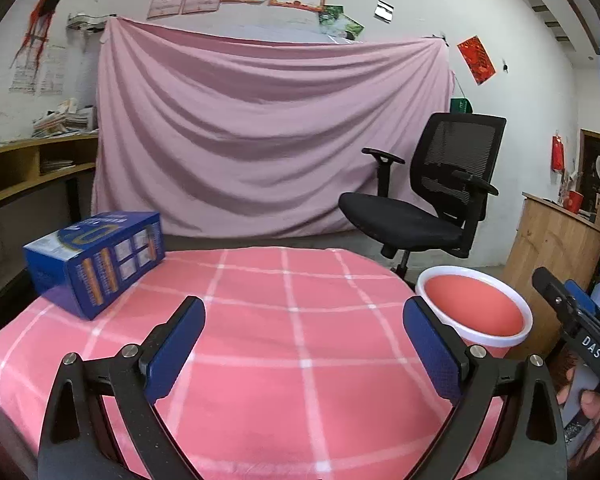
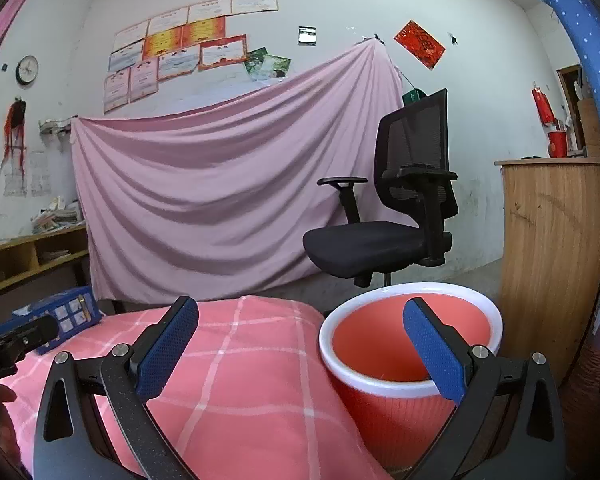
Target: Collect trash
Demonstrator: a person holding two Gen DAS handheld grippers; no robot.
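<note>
Left wrist view: left gripper (image 1: 304,344) spread wide above the pink checked table (image 1: 260,320), holding nothing; blue box (image 1: 96,260) at ten o'clock, red bin (image 1: 476,308) at two. Right gripper (image 2: 300,344) likewise released, bin rim at three o'clock.

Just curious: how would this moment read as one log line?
left gripper open | right gripper open | blue cardboard box on table | red bin empty
</note>
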